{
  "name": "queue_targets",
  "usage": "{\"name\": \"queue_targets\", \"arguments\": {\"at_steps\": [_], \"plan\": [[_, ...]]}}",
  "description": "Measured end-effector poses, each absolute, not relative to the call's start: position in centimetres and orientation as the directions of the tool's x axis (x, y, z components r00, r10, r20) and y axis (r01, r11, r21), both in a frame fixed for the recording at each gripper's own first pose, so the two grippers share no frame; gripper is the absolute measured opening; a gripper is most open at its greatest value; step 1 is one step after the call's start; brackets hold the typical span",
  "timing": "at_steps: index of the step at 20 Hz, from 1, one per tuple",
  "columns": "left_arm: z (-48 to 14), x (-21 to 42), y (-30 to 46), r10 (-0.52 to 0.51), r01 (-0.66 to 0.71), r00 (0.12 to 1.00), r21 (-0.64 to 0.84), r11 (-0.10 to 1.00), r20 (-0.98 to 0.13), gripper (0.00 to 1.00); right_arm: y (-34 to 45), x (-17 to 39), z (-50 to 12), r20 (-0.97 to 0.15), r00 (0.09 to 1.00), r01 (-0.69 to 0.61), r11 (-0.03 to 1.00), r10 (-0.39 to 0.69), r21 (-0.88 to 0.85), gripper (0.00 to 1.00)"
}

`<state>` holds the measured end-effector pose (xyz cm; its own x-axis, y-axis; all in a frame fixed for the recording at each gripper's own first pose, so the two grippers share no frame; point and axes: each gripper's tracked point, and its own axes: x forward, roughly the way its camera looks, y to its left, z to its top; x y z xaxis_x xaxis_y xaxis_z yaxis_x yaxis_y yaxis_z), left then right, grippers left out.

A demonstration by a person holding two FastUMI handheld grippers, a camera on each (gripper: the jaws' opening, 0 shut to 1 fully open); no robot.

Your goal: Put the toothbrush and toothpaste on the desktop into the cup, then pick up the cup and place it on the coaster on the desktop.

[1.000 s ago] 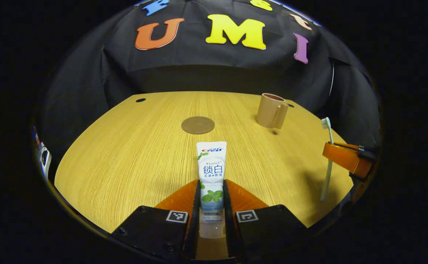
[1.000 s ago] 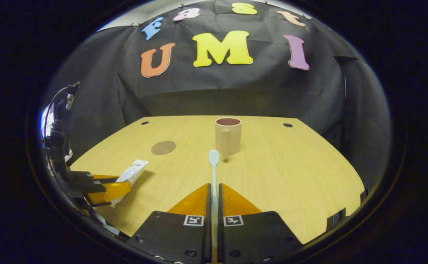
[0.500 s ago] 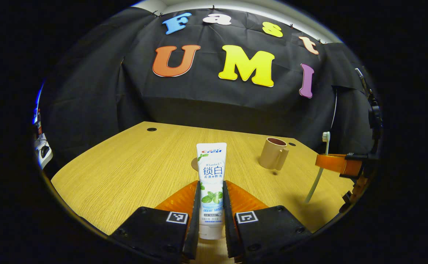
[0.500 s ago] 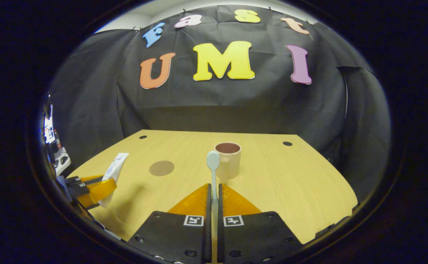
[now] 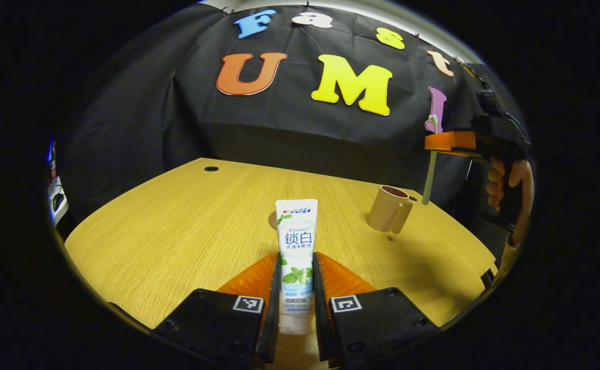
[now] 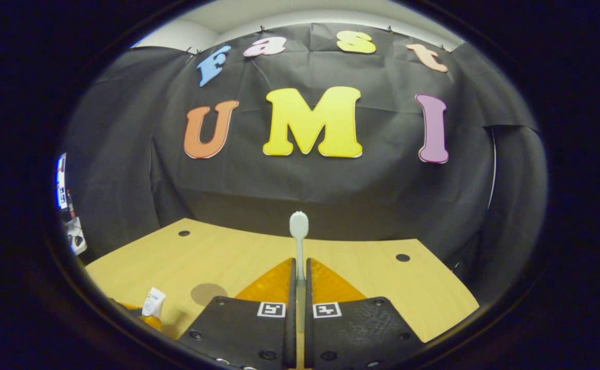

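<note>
The toothbrush [image 5: 428,174] is clamped upright by the right gripper [image 5: 446,141] just beside the cup [image 5: 390,209], apparently for dropping in; the toothpaste [image 5: 296,257] is pinched in the left gripper [image 5: 296,298], held ready.

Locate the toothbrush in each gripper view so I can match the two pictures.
Left gripper view: toothbrush at upper right, hanging handle-down above the cup, clamped in the right hand-held gripper.
Right gripper view: bottom centre, pinched between the fingers, head up.
Shared landmark: the toothpaste, centre in the left gripper view, lower left in the right gripper view.
</note>
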<state>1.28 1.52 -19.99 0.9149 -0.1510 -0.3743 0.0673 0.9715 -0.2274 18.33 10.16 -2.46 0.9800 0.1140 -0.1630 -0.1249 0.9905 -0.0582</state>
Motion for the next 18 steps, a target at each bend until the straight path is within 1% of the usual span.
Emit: {"name": "queue_targets", "arguments": {"at_steps": [3,6,8,10,13,14,15,18], "plan": [[-19.5,1.4,1.5,-0.157,0.079,0.918,-0.22,0.972,-0.364,0.34,9.9,22.1,-1.2,-0.128,0.986,-0.115,0.991,0.106,-0.069,0.04],[-19.3,1.3,1.2,-0.172,0.098,0.923,-0.223,0.97,-0.343,0.34,9.4,25.2,-1.4,-0.098,0.991,-0.1,0.993,0.094,-0.056,0.04],[-19.2,1.4,0.9,-0.172,0.095,0.924,-0.23,0.968,-0.341,0.34,9.7,26.9,-3.4,-0.128,0.986,-0.111,0.992,0.103,-0.063,0.04],[-19.1,1.4,0.7,-0.172,0.092,0.922,-0.235,0.968,-0.346,0.34,9.3,28.3,-6.1,-0.19,0.978,-0.1,0.992,0.084,-0.078,0.04],[-18.5,1.9,0.4,-0.168,0.093,0.927,-0.228,0.969,-0.337,0.34,9.1,29.2,-8.8,-0.256,0.963,-0.096,0.994,0.082,-0.045,0.04],[-18.4,1.9,0.2,-0.169,0.095,0.927,-0.225,0.97,-0.335,0.29,8.9,29.4,-9.3,-0.265,0.961,-0.089,0.995,0.076,-0.04,0.04],[-18.3,2.0,0.1,-0.169,0.095,0.926,-0.225,0.97,-0.337,0.34,8.6,29.4,-9.8,-0.28,0.958,-0.083,0.996,0.069,-0.038,0.04],[-18.1,2.5,-0.1,-0.16,0.087,0.927,-0.218,0.972,-0.341,0.34,8.6,28.9,-10.3,-0.3,0.949,-0.112,0.993,0.1,-0.023,0.04]]}}
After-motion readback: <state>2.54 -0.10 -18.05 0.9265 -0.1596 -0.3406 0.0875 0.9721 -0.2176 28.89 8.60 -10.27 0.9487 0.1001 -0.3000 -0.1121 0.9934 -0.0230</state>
